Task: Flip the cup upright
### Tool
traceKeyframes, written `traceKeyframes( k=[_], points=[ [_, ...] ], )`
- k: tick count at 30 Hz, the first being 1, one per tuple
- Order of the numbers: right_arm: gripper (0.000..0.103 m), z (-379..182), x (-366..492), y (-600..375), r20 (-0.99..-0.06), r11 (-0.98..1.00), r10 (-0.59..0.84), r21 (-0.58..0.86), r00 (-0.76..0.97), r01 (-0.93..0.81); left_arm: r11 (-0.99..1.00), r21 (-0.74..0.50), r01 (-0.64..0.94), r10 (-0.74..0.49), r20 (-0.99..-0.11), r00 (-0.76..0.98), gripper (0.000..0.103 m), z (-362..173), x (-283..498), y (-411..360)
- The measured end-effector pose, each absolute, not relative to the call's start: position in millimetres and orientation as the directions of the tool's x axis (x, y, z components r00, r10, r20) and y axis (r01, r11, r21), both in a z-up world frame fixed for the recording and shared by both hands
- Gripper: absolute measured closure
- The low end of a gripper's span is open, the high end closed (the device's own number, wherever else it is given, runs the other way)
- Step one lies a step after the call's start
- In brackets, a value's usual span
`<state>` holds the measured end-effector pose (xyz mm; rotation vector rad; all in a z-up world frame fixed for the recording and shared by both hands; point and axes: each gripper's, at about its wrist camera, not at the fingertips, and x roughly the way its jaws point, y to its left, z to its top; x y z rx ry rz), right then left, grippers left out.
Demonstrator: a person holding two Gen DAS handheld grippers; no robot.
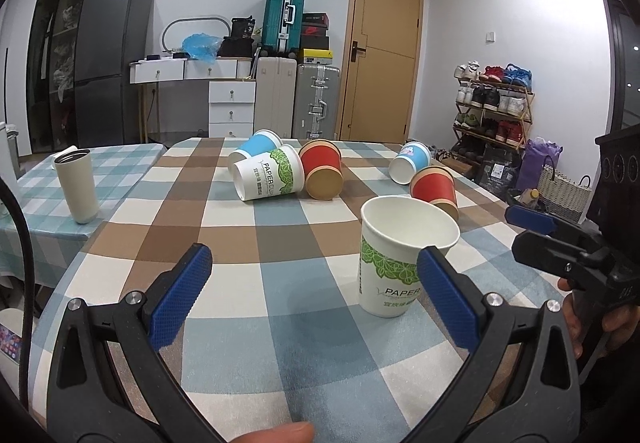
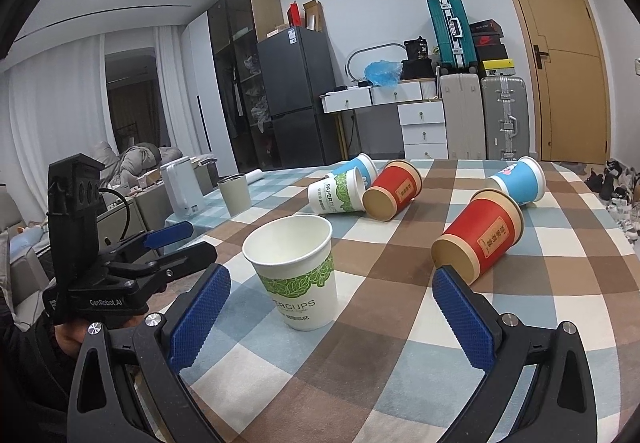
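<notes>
Now one white paper cup with green leaf print stands upright near the checked table's front edge; both the left gripper and the right gripper gape empty. Nearest fallen: red paper cup, lying base-first just beyond the right gripper.

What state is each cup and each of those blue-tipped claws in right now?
Near white and green cup: upright, mouth up.
Far white and green cup: on its side.
Near red cup: on its side.
Far red cup: on its side.
Left blue cup: on its side.
Right blue cup: on its side.
Steel tumbler: upright.
Left gripper: open, empty.
Right gripper: open, empty.
</notes>
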<state>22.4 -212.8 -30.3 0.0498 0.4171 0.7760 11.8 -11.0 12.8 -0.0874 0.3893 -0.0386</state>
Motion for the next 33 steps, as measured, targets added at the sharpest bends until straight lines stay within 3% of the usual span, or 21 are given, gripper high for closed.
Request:
traceKeyframes(
  k=[33],
  points=[
    [0.0,-34.1,19.8,-207.2,-0.356,0.708,0.694,0.176,0.626,-0.684,0.994,-0.102,0.024,-0.061,-0.382,0.922,0.001,6.5,12.7,-12.2]
  ],
)
